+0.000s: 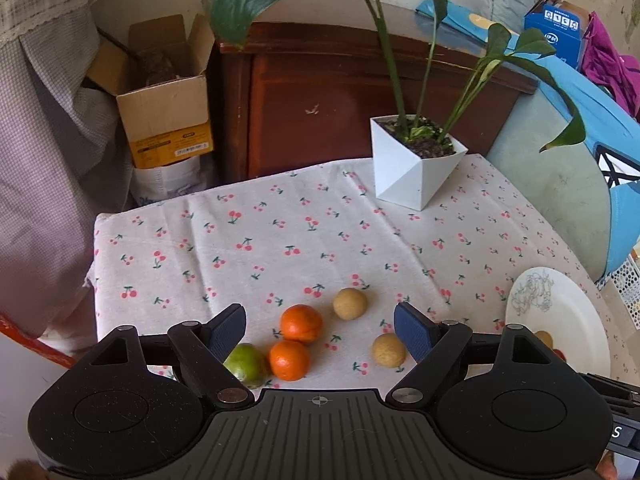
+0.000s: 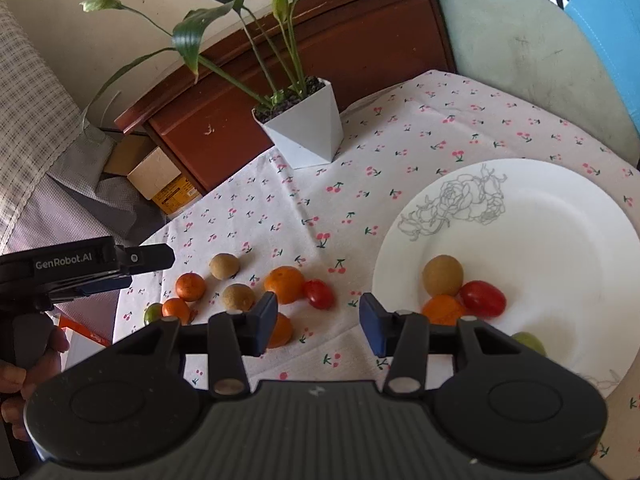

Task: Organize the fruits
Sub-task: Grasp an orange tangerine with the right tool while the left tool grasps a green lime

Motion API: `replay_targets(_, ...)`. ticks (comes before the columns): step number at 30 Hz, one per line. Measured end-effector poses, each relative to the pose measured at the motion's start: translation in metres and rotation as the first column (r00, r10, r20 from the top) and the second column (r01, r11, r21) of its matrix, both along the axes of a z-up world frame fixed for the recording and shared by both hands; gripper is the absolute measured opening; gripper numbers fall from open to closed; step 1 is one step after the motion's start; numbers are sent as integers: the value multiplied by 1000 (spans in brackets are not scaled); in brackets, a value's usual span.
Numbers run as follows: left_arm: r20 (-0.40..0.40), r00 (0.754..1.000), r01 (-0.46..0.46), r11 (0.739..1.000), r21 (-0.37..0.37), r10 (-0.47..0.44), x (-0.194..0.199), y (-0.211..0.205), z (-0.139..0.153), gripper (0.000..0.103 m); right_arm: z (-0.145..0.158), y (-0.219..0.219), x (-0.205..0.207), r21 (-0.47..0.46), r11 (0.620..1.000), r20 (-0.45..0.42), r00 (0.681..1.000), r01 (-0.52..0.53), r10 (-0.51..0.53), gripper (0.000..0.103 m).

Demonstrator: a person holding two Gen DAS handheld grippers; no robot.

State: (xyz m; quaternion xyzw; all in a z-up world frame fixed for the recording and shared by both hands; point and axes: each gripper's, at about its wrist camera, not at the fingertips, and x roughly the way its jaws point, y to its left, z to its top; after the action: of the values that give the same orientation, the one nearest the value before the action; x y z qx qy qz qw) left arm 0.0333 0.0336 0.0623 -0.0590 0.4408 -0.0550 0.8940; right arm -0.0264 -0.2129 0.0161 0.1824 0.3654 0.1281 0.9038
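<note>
A white plate (image 2: pixel 560 216) on the cherry-print cloth holds a brown fruit (image 2: pixel 443 275), a red tomato (image 2: pixel 482 298), an orange (image 2: pixel 442 309) and a green fruit (image 2: pixel 530 342). Loose on the cloth lie oranges (image 2: pixel 284 283) (image 1: pixel 301 323) (image 1: pixel 289 359), brown fruits (image 1: pixel 349 303) (image 1: pixel 388 350), a red tomato (image 2: pixel 319 293) and a green fruit (image 1: pixel 247 365). My left gripper (image 1: pixel 320 330) is open and empty above the loose fruit. My right gripper (image 2: pixel 318 322) is open and empty, left of the plate. The left gripper also shows in the right wrist view (image 2: pixel 86 270).
A white pot with a leafy plant (image 1: pixel 414 160) stands at the table's back. Behind it is a dark wooden cabinet (image 1: pixel 320 92). A cardboard box (image 1: pixel 164 96) sits at the back left. A cushioned seat (image 1: pixel 560 172) is to the right.
</note>
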Motion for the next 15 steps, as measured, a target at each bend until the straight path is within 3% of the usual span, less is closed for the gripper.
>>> replay_targets(12,-40,999,11,997,79,-8,-15,32,-28,80,-14,29,6,-30,998,-45,997,-63,62,47)
replay_targets(15,-44,999,33,991,127,-28,-15,30,-34,80,-15,34,8,-39,997,-47,997,-68,66,47)
